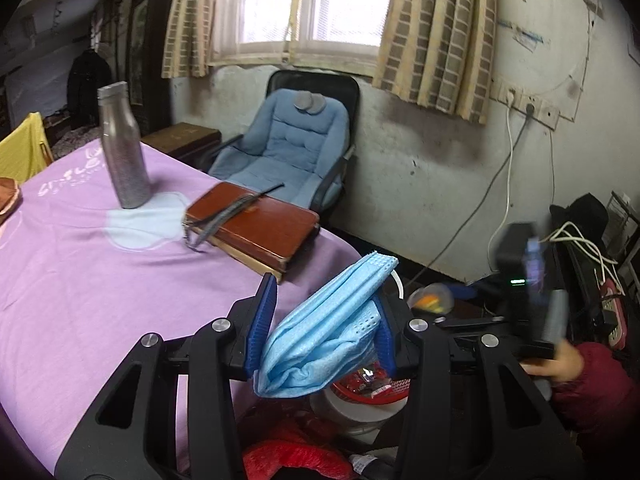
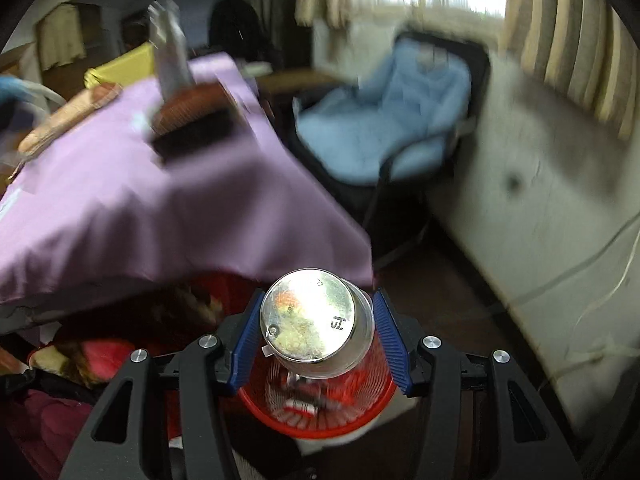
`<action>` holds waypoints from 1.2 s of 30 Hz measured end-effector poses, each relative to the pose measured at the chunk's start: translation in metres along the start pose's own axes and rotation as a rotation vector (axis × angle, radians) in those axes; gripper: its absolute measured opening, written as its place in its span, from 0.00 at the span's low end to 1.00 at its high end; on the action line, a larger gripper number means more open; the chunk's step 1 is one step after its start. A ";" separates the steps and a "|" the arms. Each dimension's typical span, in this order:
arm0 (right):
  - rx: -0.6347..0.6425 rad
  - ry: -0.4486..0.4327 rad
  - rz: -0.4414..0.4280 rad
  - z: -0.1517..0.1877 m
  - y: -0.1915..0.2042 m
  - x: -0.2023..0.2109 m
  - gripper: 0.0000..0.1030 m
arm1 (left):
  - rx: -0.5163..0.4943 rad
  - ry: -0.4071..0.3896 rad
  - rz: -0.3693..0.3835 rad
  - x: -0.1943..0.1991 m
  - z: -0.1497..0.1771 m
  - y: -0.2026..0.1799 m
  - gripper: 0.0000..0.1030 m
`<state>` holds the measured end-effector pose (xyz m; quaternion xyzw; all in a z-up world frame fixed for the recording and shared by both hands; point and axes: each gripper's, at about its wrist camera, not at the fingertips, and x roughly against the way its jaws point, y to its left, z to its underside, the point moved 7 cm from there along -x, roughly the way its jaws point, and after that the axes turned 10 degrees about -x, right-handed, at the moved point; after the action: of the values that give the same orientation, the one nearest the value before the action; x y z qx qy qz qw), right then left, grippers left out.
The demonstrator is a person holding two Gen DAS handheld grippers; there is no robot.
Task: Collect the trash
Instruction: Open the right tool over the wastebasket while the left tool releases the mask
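Left gripper (image 1: 324,320) grasps a blue face mask (image 1: 324,340) beside the table (image 1: 80,280). Right gripper (image 2: 320,340) holds a clear cup (image 2: 316,320) above the red bin (image 2: 320,416).

Red slatted plastic basket (image 2: 320,420) mouth open below, partly blocked by clear plastic cup (image 2: 316,320). Purple-draped tabletop (image 1: 100,280) edge crowds left; brown leather books (image 1: 256,224) near corner; blue padded chair (image 1: 284,148) beyond.
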<state>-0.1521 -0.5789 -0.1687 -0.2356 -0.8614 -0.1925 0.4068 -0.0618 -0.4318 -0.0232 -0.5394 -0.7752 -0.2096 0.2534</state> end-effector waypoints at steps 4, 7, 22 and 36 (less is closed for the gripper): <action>-0.078 0.111 0.003 0.014 -0.021 -0.040 0.67 | -0.024 0.032 0.026 -0.016 0.005 -0.009 0.43; -0.058 0.092 0.026 0.009 -0.032 -0.021 0.67 | -0.046 0.051 0.055 -0.031 0.006 -0.020 0.43; -0.131 -0.125 0.076 -0.004 -0.106 0.073 0.76 | -0.147 0.207 0.156 -0.121 0.022 -0.091 0.46; -0.128 -0.116 0.033 0.001 -0.094 0.074 0.76 | -0.165 0.165 0.038 -0.113 0.018 -0.084 0.89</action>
<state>-0.2470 -0.6370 -0.1235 -0.2862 -0.8653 -0.2264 0.3435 -0.1108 -0.5314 -0.1120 -0.5539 -0.7214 -0.3115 0.2751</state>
